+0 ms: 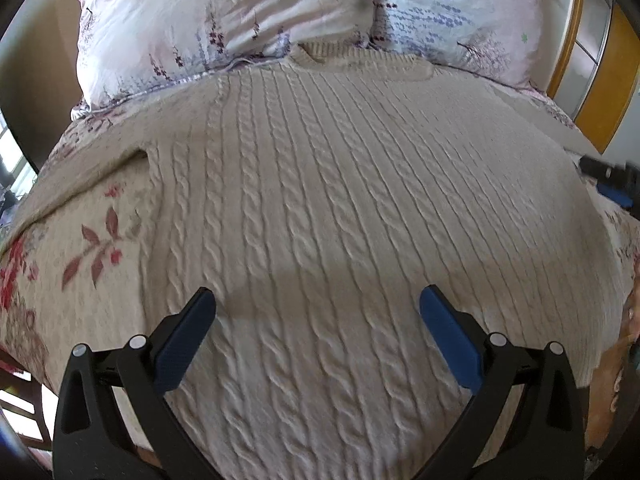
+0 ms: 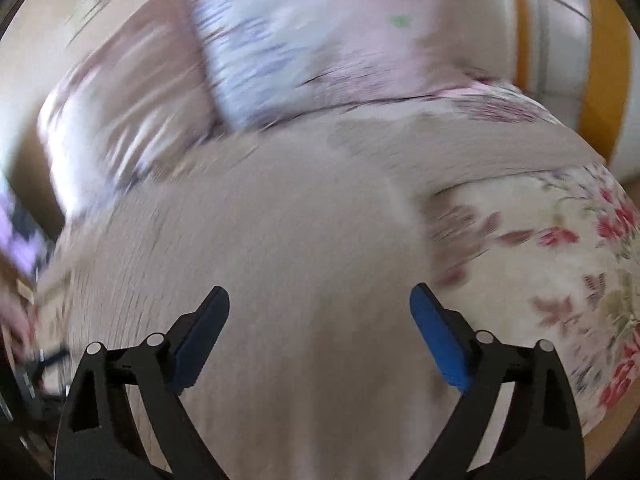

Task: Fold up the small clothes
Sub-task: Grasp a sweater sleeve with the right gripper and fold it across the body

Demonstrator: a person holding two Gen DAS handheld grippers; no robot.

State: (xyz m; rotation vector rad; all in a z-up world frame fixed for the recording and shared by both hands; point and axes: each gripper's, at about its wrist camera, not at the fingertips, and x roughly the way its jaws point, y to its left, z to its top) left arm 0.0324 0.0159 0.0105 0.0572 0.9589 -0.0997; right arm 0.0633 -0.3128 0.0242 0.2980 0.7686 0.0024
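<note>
A cream cable-knit sweater (image 1: 320,184) lies flat on the bed, collar toward the pillows, sleeves spread to both sides. My left gripper (image 1: 318,300) is open and empty, just above the sweater's lower part. The right wrist view is motion-blurred; it shows the same sweater (image 2: 260,240) filling the middle. My right gripper (image 2: 320,296) is open and empty above the sweater. The right gripper's blue and black tip shows at the right edge of the left wrist view (image 1: 612,184), beside the sweater's side.
The bed has a floral cover (image 1: 80,264) visible left of the sweater and at the right in the right wrist view (image 2: 560,260). Two floral pillows (image 1: 224,20) lie against the headboard. A yellow-framed wardrobe (image 1: 604,92) stands right of the bed.
</note>
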